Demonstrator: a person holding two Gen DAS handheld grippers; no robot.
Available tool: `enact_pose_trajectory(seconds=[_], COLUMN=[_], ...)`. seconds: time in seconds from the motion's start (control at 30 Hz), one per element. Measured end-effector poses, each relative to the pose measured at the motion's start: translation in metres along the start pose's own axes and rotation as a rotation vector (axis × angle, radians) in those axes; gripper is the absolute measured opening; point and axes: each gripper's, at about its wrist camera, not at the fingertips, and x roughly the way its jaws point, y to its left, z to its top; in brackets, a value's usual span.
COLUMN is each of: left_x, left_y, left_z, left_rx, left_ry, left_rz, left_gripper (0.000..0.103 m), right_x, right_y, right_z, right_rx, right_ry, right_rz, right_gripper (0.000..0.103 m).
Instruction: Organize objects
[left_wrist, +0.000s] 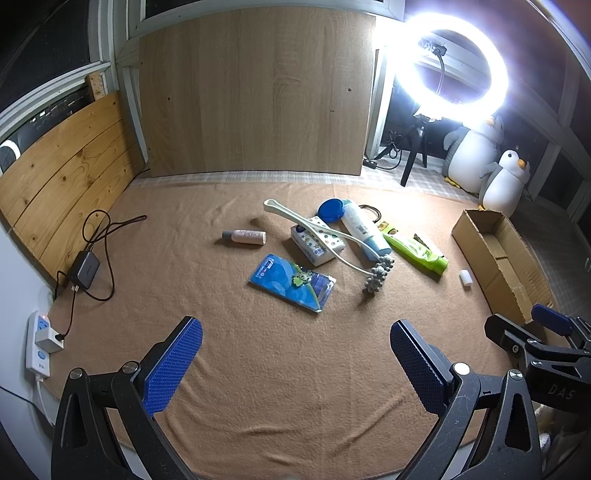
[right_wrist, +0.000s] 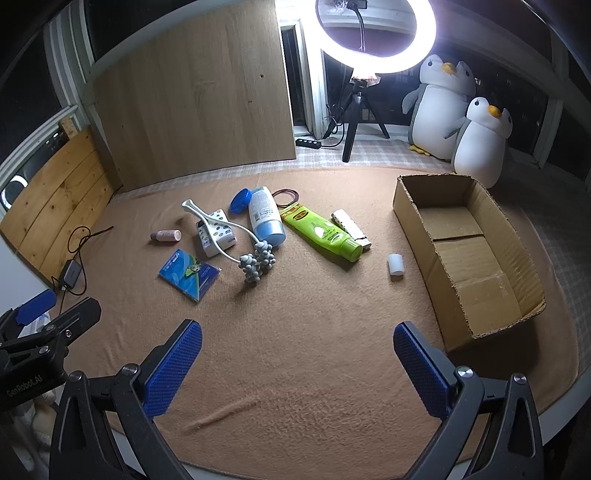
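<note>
Loose objects lie on a tan blanket (right_wrist: 295, 369): a pink bottle (left_wrist: 244, 236) (right_wrist: 166, 235), a white patterned box (left_wrist: 317, 240) (right_wrist: 216, 232), a white roller massager (left_wrist: 332, 240) (right_wrist: 255, 264), a blue packet (left_wrist: 291, 282) (right_wrist: 189, 275), a blue-white bottle (left_wrist: 364, 229) (right_wrist: 266, 218), a green tube (left_wrist: 415, 248) (right_wrist: 321, 232), a blue lid (left_wrist: 330, 209) (right_wrist: 239, 199) and a small white cylinder (left_wrist: 466, 277) (right_wrist: 395, 264). An open cardboard box (right_wrist: 469, 251) (left_wrist: 495, 258) stands at the right. My left gripper (left_wrist: 295, 362) and right gripper (right_wrist: 297, 363) are open and empty, near the front edge.
A ring light on a tripod (right_wrist: 373, 33) and two plush penguins (right_wrist: 461, 118) stand behind the blanket. Wooden boards (left_wrist: 255, 96) lean at the back and left. A power strip (left_wrist: 38, 343), charger (left_wrist: 85, 269) and cables lie at the left.
</note>
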Motion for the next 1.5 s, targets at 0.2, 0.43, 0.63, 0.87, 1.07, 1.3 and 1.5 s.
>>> enact_pose_trajectory(seconds=[0.2, 0.43, 0.63, 0.87, 1.07, 1.3, 1.5], left_x=[0.004, 0.013, 0.023, 0.037, 0.048, 0.052, 0.052], left_y=[0.004, 0.012, 0.025, 0.051, 0.074, 0.099, 0.118], left_z=[0.000, 0.000, 0.002, 0.007, 0.009, 0.003, -0.009], left_rx=[-0.007, -0.018, -0.036, -0.074, -0.107, -0.152, -0.193], left_ry=[0.005, 0.018, 0.023, 0.031, 0.039, 0.052, 0.068], left_rz=[0.001, 0.003, 0.020, 0.056, 0.093, 0.120, 0.138], left_gripper=[0.103, 0.103, 0.103, 0.103, 0.103, 0.103, 0.103], right_x=[0.001, 0.010, 0.021, 0.038, 0.057, 0.093, 0.127], right_y=[0.000, -0.004, -0.008, -0.006, 0.006, 0.053, 0.096], right_z=[0.000, -0.002, -0.002, 0.006, 0.021, 0.038, 0.046], right_rx=[0.007, 0.015, 0.021, 0.002, -0.025, -0.147, -0.221], right_ry=[0.005, 0.023, 0.036, 0.065, 0.091, 0.158, 0.247], right_rz=[0.000, 0.008, 0.017, 0.060, 0.151, 0.282, 0.413], right_gripper=[0.102, 0.102, 0.102, 0.102, 0.102, 0.090, 0.090])
